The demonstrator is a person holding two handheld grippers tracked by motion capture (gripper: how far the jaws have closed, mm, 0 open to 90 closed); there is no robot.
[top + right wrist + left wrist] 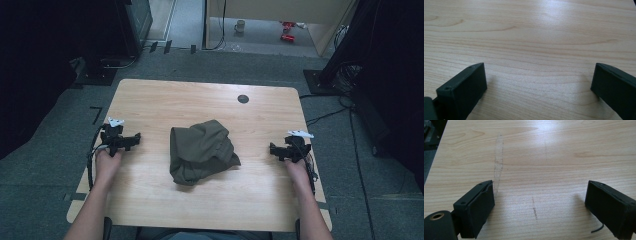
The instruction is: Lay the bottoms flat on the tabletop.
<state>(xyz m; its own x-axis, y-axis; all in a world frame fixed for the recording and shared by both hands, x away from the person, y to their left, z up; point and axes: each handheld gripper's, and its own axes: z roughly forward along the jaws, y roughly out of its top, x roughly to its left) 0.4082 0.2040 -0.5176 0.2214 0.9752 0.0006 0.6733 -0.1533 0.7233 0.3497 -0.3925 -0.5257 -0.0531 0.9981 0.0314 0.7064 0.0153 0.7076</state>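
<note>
A crumpled olive-green cloth lies in a heap at the middle of the wooden table. My left gripper rests near the table's left edge, well left of the cloth. In the left gripper view this gripper is open, its jaws wide apart over bare wood. At the right edge of the table sits my right gripper, apart from the cloth. The right gripper view has it open too, with nothing between its black jaws.
A dark round grommet sits in the table near its far edge. Grey carpet surrounds the table, with black stands and cables at both sides. A mug and red objects lie on the floor far behind.
</note>
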